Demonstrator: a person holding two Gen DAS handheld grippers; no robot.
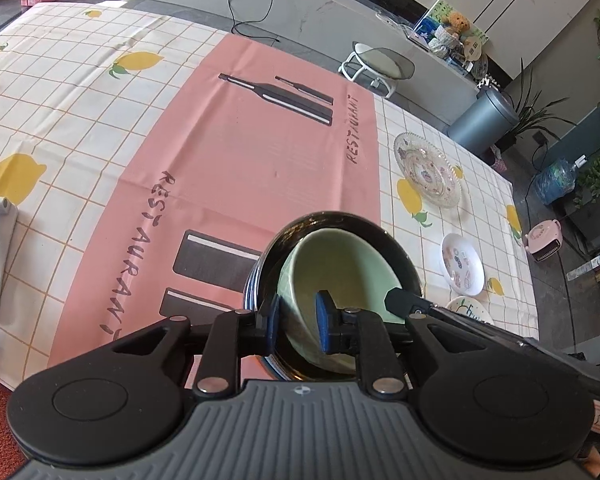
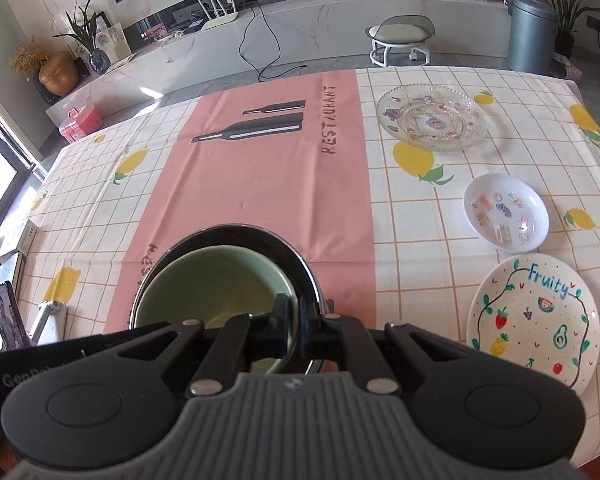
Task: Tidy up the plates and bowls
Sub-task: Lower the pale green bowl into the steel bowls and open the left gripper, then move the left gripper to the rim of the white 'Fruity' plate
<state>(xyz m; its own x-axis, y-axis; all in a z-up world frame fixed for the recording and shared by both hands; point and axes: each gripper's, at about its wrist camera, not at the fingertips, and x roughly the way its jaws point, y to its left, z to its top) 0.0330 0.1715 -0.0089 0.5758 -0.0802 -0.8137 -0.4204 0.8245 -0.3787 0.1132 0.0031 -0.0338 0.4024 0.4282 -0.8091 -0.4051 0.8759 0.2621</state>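
Observation:
A pale green bowl [image 1: 340, 264] sits tilted inside a larger black bowl [image 1: 396, 248] on the pink runner. My left gripper [image 1: 298, 318] is shut on the green bowl's near left rim. My right gripper [image 2: 294, 322] is shut on the green bowl's [image 2: 212, 284] right rim, beside the black bowl's [image 2: 236, 234] edge; one of its fingertips [image 1: 400, 300] shows in the left wrist view. A clear glass plate [image 2: 432, 118], a small white sticker bowl [image 2: 506, 212] and a white "Fruity" plate [image 2: 532, 320] lie to the right.
The lemon-print tablecloth [image 2: 100, 200] with the pink runner [image 2: 268, 184] covers the table. A phone on a white stand [image 2: 8, 320] stands at the left edge. A stool [image 2: 402, 36] and a grey bin [image 2: 530, 32] stand beyond the far edge.

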